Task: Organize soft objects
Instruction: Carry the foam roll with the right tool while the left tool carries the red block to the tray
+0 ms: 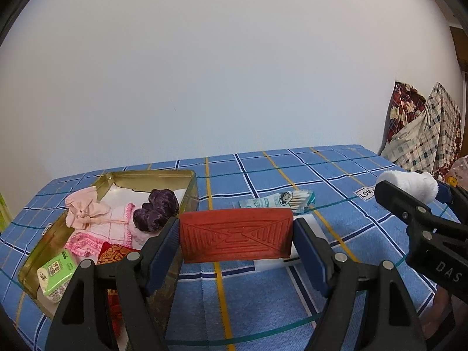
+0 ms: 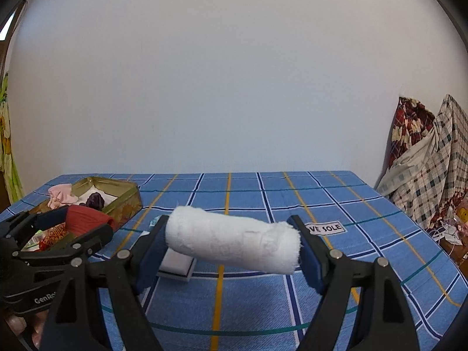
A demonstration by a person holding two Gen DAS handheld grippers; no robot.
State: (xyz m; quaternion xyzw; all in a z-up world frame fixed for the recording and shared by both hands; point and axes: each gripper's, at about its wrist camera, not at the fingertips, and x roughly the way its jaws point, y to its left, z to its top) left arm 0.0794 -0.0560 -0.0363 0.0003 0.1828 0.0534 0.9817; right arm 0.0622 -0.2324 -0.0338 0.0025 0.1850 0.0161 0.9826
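Gold-toned tin (image 1: 187, 187) sits at the left of the blue checked bed (image 1: 263, 298), already holding soft cloth items. Left hand-held gripper (image 1: 235, 242) grasps a red pad (image 1: 235, 238) end to end, beside the tin. Right hand-held gripper (image 2: 232, 244) grasps a white towel roll (image 2: 232, 238) by its ends, clear of the bed. Both items look light and compressible; hold with moderate pressure only.

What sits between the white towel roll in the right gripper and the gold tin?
The left gripper, shut on the red pad, hangs directly between the white towel roll and the gold tin. On the blue cloth, a white block also lies below that path.
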